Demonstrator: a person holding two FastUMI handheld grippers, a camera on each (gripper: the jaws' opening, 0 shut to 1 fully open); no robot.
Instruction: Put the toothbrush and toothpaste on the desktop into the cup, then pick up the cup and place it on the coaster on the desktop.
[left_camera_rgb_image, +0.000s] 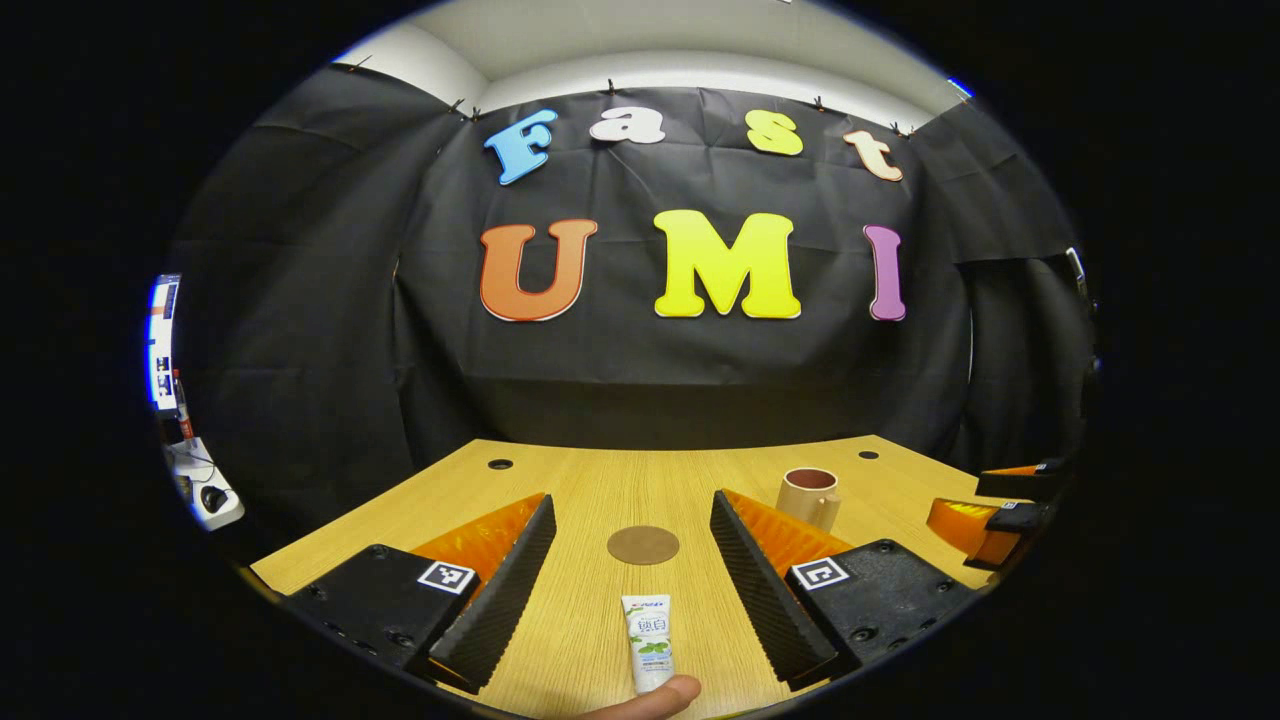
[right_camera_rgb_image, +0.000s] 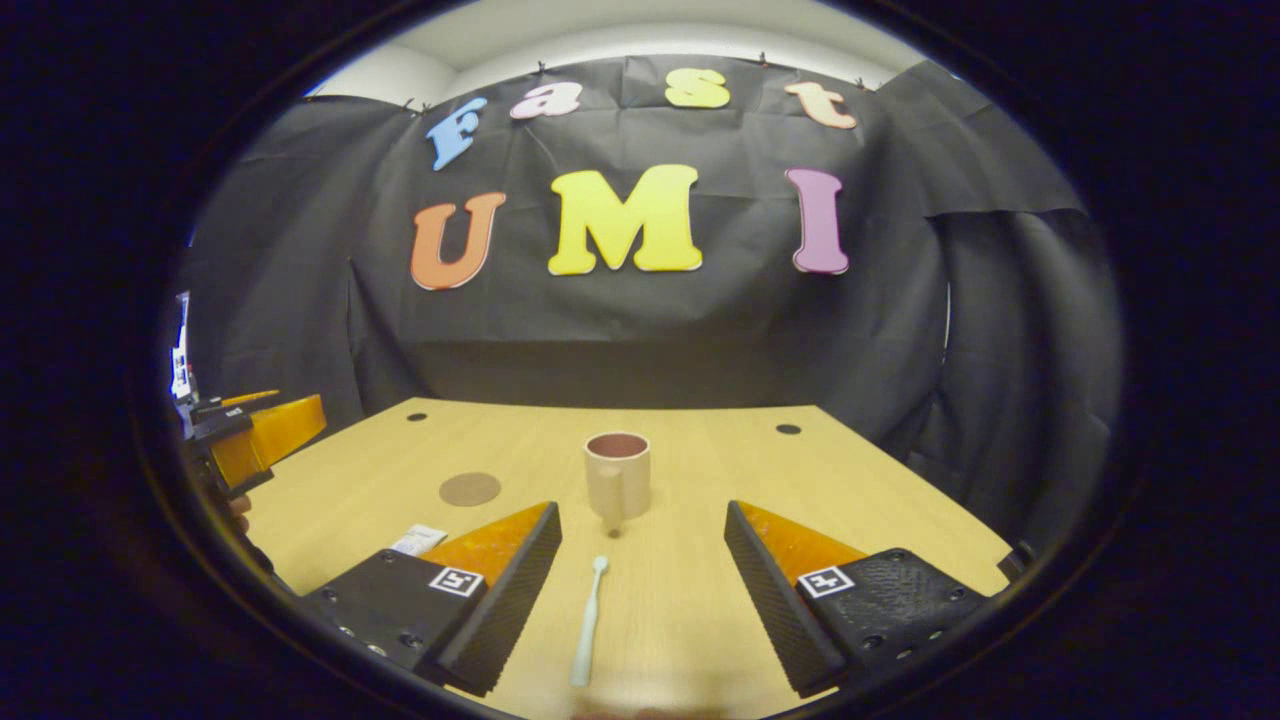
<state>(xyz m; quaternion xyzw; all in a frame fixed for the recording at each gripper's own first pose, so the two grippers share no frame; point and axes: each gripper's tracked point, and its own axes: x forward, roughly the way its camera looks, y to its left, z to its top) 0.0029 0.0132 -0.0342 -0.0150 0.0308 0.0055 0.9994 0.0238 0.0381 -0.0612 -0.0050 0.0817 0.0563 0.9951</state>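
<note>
Both tongs are hanging wide open and empty: left tongs (left_camera_rgb_image: 633, 545) straddling the toothpaste (left_camera_rgb_image: 648, 640) at the desk's (left_camera_rgb_image: 600, 480) near edge, right tongs (right_camera_rgb_image: 643, 555) lining up over the toothbrush (right_camera_rgb_image: 589, 620) before the cup (right_camera_rgb_image: 617, 480); the coaster (left_camera_rgb_image: 642, 545) is waiting mid-desk.

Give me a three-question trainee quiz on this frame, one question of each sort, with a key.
1. True or false: the toothpaste is already inside the cup.
2. Multiple choice: in the right gripper view, what lies on the desk between the right gripper's fingers? A) the coaster B) the toothbrush C) the toothpaste
3. Fill in: in the left gripper view, the round brown coaster lies beyond the toothpaste, and the cup stands to the coaster's ____.

Key
1. False; the toothpaste lies flat on the desk between the open fingers of the left gripper.
2. B; the toothbrush lies there, in front of the cup.
3. Right.
</note>
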